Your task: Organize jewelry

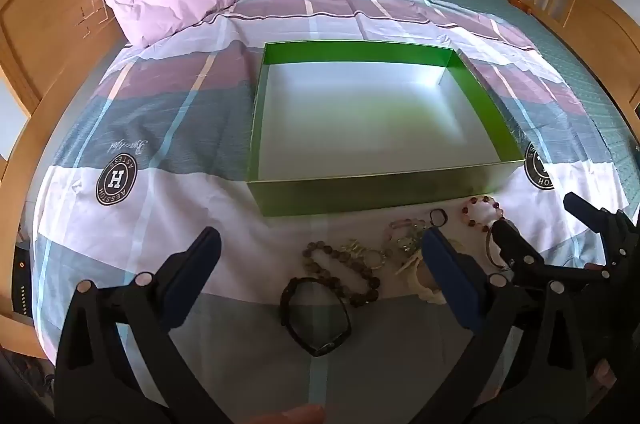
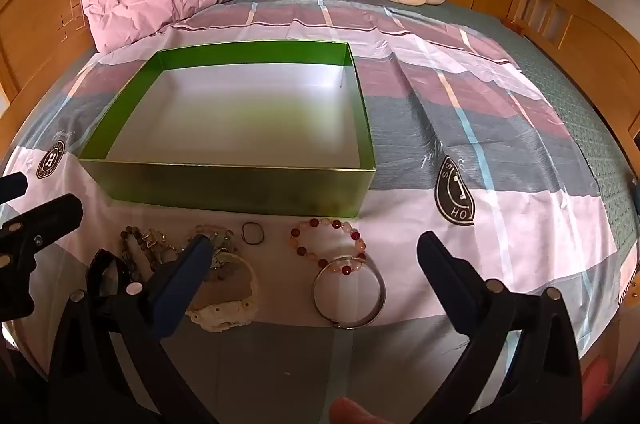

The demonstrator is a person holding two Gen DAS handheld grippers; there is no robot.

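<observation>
Left gripper (image 1: pixel 318 258) is held wide open with nothing between its fingers; it is angled down over the near end of the jewelry row. Right gripper (image 2: pixel 314 256) is likewise spread wide and empty, poised above the right end of the same row.

Beneath the left gripper a black watch (image 1: pixel 316 312) and a dark bead bracelet (image 1: pixel 344 272) are seen; beneath the right gripper a white watch (image 2: pixel 228 296), a metal bangle (image 2: pixel 349 294) and a red bead bracelet (image 2: pixel 328 242) touching the bangle's far rim; a small black ring (image 2: pixel 253 233) lies just beside the box wall; a tangled cluster of further pieces between these cannot be resolved.

All pieces are laid on the bed sheet (image 2: pixel 460 104), just in front of the green box (image 2: pixel 240 190); the box interior is bare.

Progress is judged nil: nothing is boxed, every piece is left to transfer.

Round logo on sheet (image 1: pixel 117 180): large "H", with rim lettering only partly legible; script wording nearby is not legible.
</observation>
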